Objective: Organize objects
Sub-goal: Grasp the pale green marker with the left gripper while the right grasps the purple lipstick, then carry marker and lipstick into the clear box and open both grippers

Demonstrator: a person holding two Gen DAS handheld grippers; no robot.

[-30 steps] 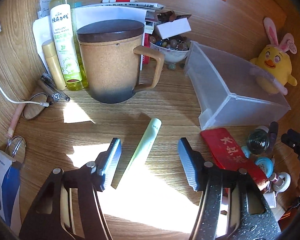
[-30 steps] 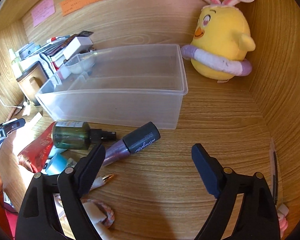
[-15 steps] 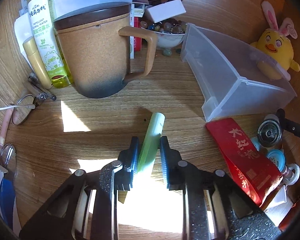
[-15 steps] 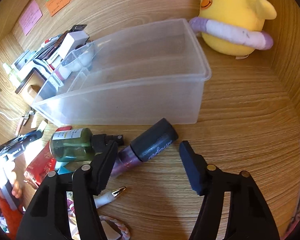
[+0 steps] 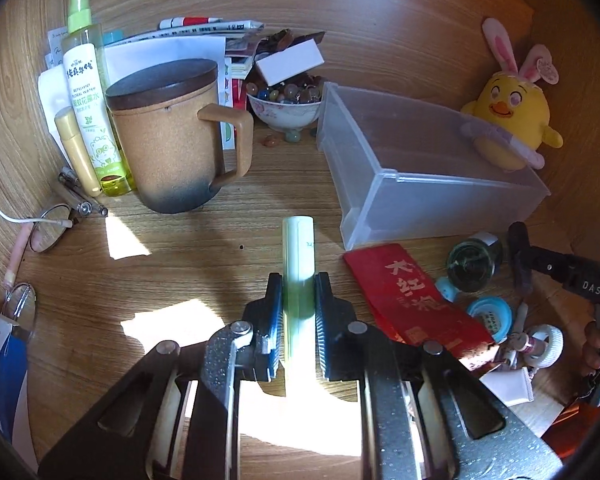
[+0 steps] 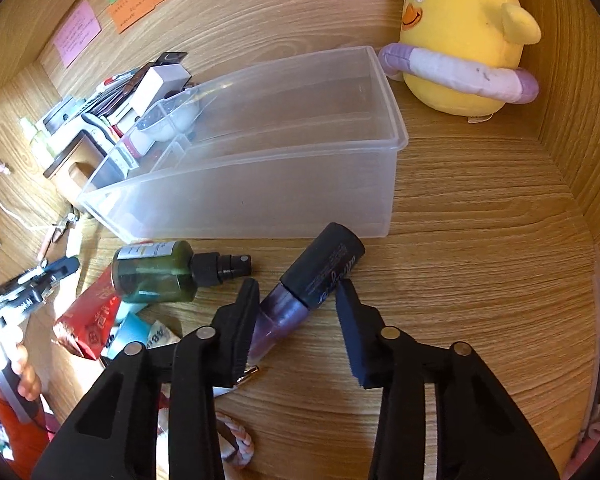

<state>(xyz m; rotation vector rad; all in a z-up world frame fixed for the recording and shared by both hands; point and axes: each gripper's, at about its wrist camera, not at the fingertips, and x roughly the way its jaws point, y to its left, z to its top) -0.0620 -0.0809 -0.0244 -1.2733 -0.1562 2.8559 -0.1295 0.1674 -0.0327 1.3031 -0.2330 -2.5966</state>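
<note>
My left gripper [image 5: 297,280] is shut on a pale green tube [image 5: 298,248], which points away from me above the wooden desk. A clear plastic bin [image 5: 424,168] stands to its right; it also shows in the right wrist view [image 6: 260,168]. My right gripper [image 6: 296,292] is open, its jaws on either side of a purple tube with a dark cap [image 6: 312,284] lying in front of the bin. A green spray bottle [image 6: 168,268] lies just left of it.
A lidded brown mug [image 5: 172,136], a floral-water spray bottle [image 5: 88,96], a bowl of beads [image 5: 286,104] and papers stand at the back left. A red packet [image 5: 416,300] and small items lie right of the left gripper. A yellow plush chick [image 6: 460,36] sits behind the bin.
My left gripper closed on the green tube and lifted it to point straight ahead. My right gripper moved down and forward and narrowed around the purple tube.
</note>
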